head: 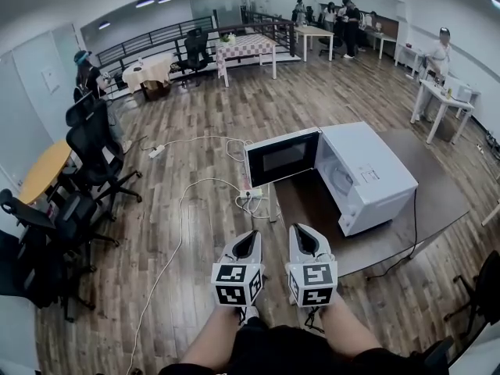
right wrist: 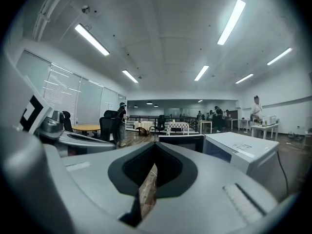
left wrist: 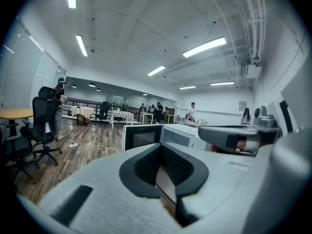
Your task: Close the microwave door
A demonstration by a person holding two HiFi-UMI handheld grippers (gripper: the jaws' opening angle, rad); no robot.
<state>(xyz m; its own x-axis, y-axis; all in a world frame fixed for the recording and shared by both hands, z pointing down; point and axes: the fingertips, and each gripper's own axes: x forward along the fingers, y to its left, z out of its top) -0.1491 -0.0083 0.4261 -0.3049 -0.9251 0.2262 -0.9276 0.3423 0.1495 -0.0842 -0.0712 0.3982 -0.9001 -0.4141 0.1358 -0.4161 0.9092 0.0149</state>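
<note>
A white microwave (head: 375, 174) stands on a dark brown table (head: 441, 190). Its black-windowed door (head: 283, 157) hangs open, swung out to the left, and the cavity shows. My left gripper (head: 247, 244) and right gripper (head: 301, 241) are side by side near the table's front corner, short of the door, pointing toward it. Both are shut with nothing held. In the left gripper view the closed jaws (left wrist: 161, 147) aim at the door (left wrist: 141, 136). In the right gripper view the closed jaws (right wrist: 155, 145) sit below the door (right wrist: 183, 141) and the microwave body (right wrist: 243, 150).
A power strip with white cables (head: 250, 198) lies on the wood floor by the table's left edge. Black office chairs (head: 94, 151) and a round yellow table (head: 43, 170) stand at the left. A black cord (head: 410, 241) drops off the table. People stand by tables at the back.
</note>
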